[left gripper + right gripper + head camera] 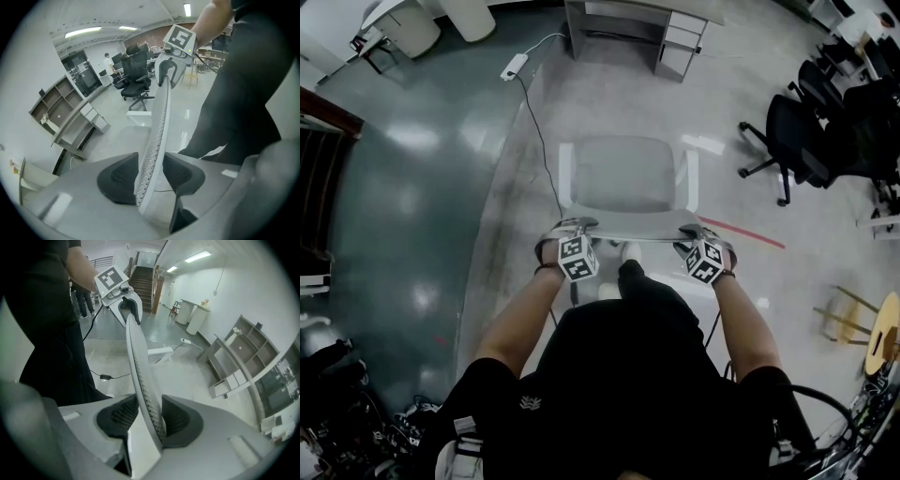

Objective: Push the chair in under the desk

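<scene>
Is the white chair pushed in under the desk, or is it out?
Out. The chair stands well short of the desk ahead, with a wide gap between them.

No legible text, numbers or brand marks.
The left black-and-white marker cube point(577, 258) and the right marker cube point(705, 261) carry coded square patterns only, without letters or digits. The small white emblem point(530, 403) on the person's black shirt is too small to read.
</scene>
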Demonstrator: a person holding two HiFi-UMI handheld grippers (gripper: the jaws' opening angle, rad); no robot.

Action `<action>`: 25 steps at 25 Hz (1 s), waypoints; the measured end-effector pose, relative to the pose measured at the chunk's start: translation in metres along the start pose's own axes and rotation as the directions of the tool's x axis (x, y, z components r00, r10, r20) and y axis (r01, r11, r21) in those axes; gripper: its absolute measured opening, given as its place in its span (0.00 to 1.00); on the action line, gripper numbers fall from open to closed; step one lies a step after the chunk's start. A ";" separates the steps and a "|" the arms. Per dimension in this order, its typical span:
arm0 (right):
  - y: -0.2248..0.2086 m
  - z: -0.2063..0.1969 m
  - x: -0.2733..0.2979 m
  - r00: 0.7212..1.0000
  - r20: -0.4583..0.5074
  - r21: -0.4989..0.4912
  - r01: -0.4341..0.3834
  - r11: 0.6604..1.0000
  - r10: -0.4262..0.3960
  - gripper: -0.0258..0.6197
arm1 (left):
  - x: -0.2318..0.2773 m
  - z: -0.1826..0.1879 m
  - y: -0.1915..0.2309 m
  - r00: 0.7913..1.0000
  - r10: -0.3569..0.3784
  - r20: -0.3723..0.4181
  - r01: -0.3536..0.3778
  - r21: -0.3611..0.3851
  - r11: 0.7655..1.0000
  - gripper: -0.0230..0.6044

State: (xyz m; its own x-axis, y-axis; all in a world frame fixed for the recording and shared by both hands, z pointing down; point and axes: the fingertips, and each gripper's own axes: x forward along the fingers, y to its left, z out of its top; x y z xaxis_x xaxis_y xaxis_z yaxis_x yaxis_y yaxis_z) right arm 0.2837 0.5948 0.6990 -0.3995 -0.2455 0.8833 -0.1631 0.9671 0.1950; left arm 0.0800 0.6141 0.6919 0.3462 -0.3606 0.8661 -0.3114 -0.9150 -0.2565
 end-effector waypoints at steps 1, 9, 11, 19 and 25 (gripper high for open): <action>-0.006 -0.002 0.001 1.000 0.000 -0.001 0.001 1.000 -0.001 0.28 | 0.003 0.003 0.005 1.000 0.000 -0.001 0.000 -0.003 1.000 0.32; -0.053 -0.003 0.009 1.000 0.029 -0.018 0.006 1.000 -0.005 0.28 | 0.022 0.017 0.048 1.000 -0.008 -0.018 0.007 -0.041 0.999 0.31; -0.065 -0.004 0.012 0.999 0.039 -0.030 0.011 0.999 -0.010 0.28 | 0.026 0.020 0.058 1.000 -0.016 -0.024 0.015 -0.047 0.999 0.31; -0.113 0.003 0.026 0.998 0.066 -0.055 0.008 0.998 -0.005 0.28 | 0.044 0.024 0.100 0.998 -0.012 -0.059 0.009 -0.043 0.999 0.29; -0.144 0.016 0.038 0.996 0.085 -0.053 0.004 0.999 0.000 0.28 | 0.055 0.019 0.137 0.997 -0.006 -0.071 0.002 -0.061 0.998 0.30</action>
State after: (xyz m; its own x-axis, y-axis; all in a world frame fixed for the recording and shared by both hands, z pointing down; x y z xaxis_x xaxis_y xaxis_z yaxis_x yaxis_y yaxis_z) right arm 0.2773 0.4449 0.6978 -0.4743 -0.2501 0.8441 -0.1167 0.9682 0.2213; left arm 0.0734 0.4655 0.6957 0.2849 -0.3413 0.8957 -0.3643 -0.9029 -0.2281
